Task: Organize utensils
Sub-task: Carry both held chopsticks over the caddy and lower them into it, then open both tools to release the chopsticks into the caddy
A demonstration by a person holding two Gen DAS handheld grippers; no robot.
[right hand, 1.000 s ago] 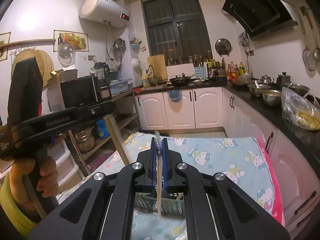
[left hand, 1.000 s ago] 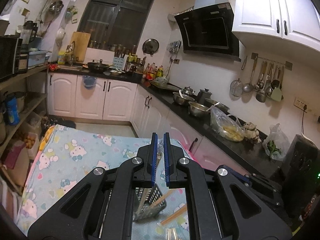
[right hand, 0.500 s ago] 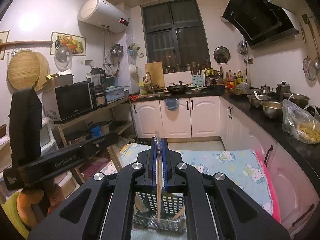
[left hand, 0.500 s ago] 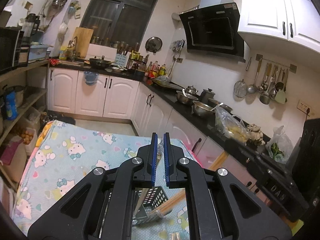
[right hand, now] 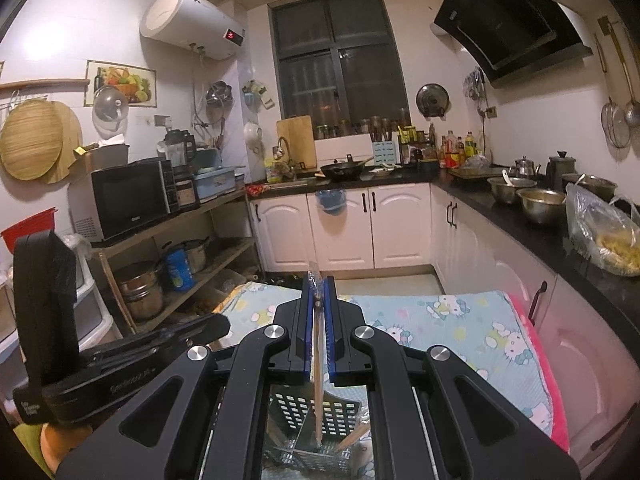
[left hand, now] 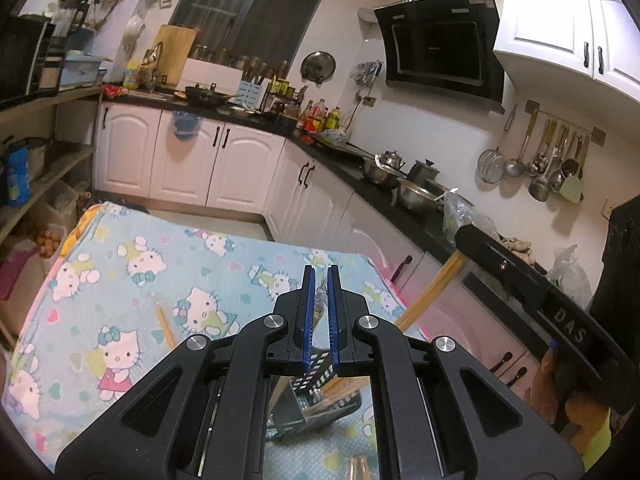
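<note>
Both grippers are pointing slightly downward over the cartoon-print tablecloth (left hand: 120,280), above the perforated utensil basket (right hand: 320,420). The right gripper (right hand: 319,284) is clamping a wrapped chopstick (right hand: 318,360) hanging into the basket, while the left gripper (left hand: 320,276) is pinching a clear wrapper (left hand: 319,300). Only the left view is showing a loose chopstick (left hand: 166,326) lying on the cloth.

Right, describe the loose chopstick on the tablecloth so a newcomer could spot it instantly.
Start at the table with the blue cartoon-cat tablecloth in the middle of the kitchen. In the left wrist view, left of the left gripper, one pale wooden chopstick lies flat on the cloth. Unlike the other chopsticks, it is neither in the black slotted basket nor clamped in a gripper.
</note>
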